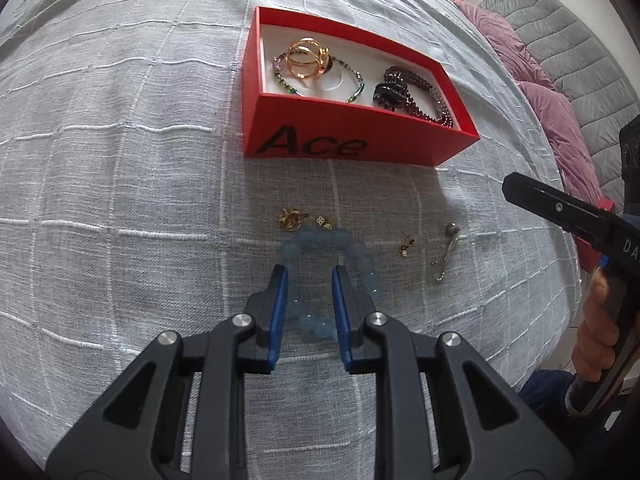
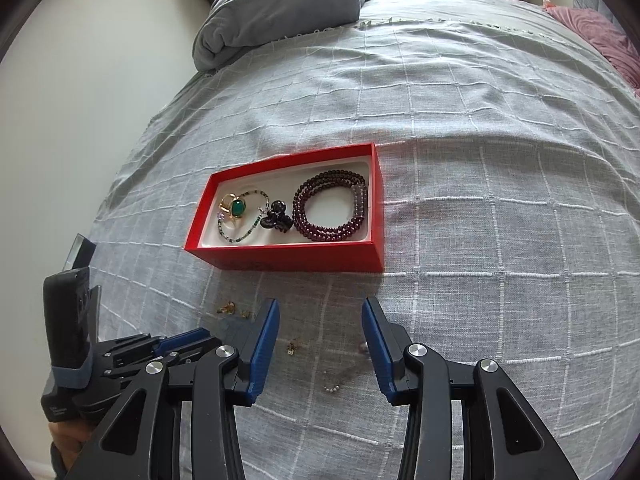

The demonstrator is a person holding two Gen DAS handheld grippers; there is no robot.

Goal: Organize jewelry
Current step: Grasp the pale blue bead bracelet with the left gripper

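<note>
Nearest my left gripper (image 1: pixel 307 276): jaws narrowly parted over a pale blue bead bracelet (image 1: pixel 362 258), pads touching nothing I can confirm. My right gripper (image 2: pixel 320 314): half open, empty, above small gold earrings (image 2: pixel 291 348). Beyond: red box (image 1: pixel 320 118), side lettered "Ace", holding a gold ring (image 1: pixel 308 58), dark red bead bracelet (image 2: pixel 330 212). Surface: grey checked bedspread (image 1: pixel 120 160); pink pillows (image 1: pixel 552 112) far right.

You have the red box (image 1: pixel 352 148) lying open on the bedspread, holding a gold ring (image 1: pixel 308 58), a thin multicoloured bead chain (image 1: pixel 356 92), a dark clip (image 1: pixel 390 94) and a coiled garnet bracelet (image 1: pixel 424 96). Just before the box lie a pale blue bead bracelet (image 1: pixel 360 256), small gold earrings (image 1: pixel 294 218) and a silver hook earring (image 1: pixel 444 256).
</note>
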